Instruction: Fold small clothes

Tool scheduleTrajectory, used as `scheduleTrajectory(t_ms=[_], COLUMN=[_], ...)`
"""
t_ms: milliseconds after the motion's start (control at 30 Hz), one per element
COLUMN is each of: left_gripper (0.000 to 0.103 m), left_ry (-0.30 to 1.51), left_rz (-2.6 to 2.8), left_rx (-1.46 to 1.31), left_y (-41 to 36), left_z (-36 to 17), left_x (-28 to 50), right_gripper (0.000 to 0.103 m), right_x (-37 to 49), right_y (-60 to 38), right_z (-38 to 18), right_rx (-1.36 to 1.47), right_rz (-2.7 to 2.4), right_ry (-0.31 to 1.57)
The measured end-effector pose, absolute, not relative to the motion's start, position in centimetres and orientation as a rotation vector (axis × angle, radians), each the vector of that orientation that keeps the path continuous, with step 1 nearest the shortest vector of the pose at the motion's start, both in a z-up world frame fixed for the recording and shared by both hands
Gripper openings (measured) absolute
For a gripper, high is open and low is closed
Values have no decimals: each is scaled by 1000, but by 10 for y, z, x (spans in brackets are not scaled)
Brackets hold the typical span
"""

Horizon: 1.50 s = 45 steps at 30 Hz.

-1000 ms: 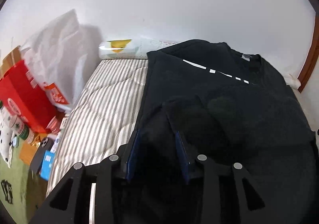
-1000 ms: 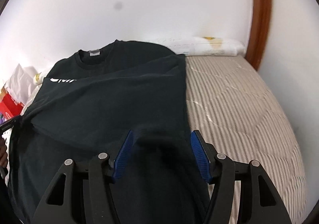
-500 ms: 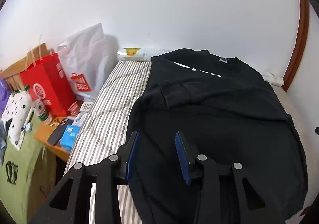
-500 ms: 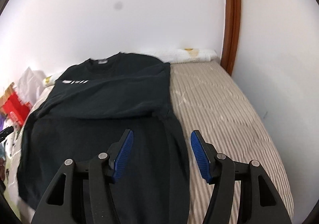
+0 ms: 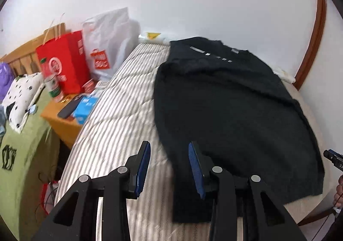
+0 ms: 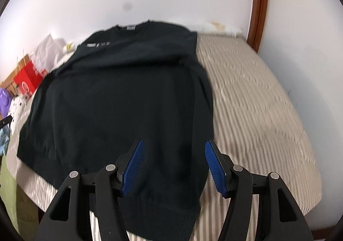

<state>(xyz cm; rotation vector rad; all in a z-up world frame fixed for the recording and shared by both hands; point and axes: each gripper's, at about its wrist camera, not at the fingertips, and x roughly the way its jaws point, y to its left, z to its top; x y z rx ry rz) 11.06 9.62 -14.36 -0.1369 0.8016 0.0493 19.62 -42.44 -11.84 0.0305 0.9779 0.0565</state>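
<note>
A black sweater (image 5: pixel 225 112) lies flat on the striped mattress (image 5: pixel 120 112), collar toward the wall, with its sleeves folded in across the chest. My left gripper (image 5: pixel 169 166) hovers open over the sweater's near left corner, nothing between its blue pads. In the right wrist view the sweater (image 6: pixel 120 101) fills the middle. My right gripper (image 6: pixel 173 166) stands open above the ribbed hem near the right side, holding nothing. The right gripper's tip (image 5: pixel 333 158) and a hand (image 5: pixel 339 193) show at the left view's right edge.
Left of the bed stand a red paper bag (image 5: pixel 64 63), a white plastic bag (image 5: pixel 107 43) and a wooden side table (image 5: pixel 60 125) with a phone and a blue box. A wooden door frame (image 6: pixel 259 5) rises at the far right. Bare mattress (image 6: pixel 257 112) lies right of the sweater.
Both grippers have drawn back from close over the sweater's middle toward the bed's near edge, jaws unchanged. The whole sweater and more of the room now show.
</note>
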Motion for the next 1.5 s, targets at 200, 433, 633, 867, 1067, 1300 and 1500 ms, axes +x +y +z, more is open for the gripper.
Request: scheduleTrajectory(t_ms=[200, 433, 633, 867, 1067, 1300, 1500], left_gripper=[53, 54, 54, 39, 12, 10, 10], left_ry=[833, 876, 874, 872, 857, 804, 791], left_rz=[12, -44, -45, 30, 57, 89, 92], left_rx=[-186, -189, -171, -93, -182, -236, -219], left_y=[105, 90, 79, 66, 75, 85, 82], left_z=[-170, -197, -203, -204, -197, -187, -176], left_x=[96, 105, 119, 134, 130, 98, 77], right_gripper=[59, 59, 60, 37, 12, 11, 11], right_x=[179, 170, 179, 201, 203, 188, 175], right_y=[-434, -436, -429, -424, -421, -438, -436], right_z=[-148, -165, -169, -168, -164, -148, -136], right_rx=[107, 122, 97, 128, 131, 231, 210], right_rz=[15, 18, 8, 5, 50, 90, 90], right_ry=[1005, 1019, 988, 977, 968, 935, 907])
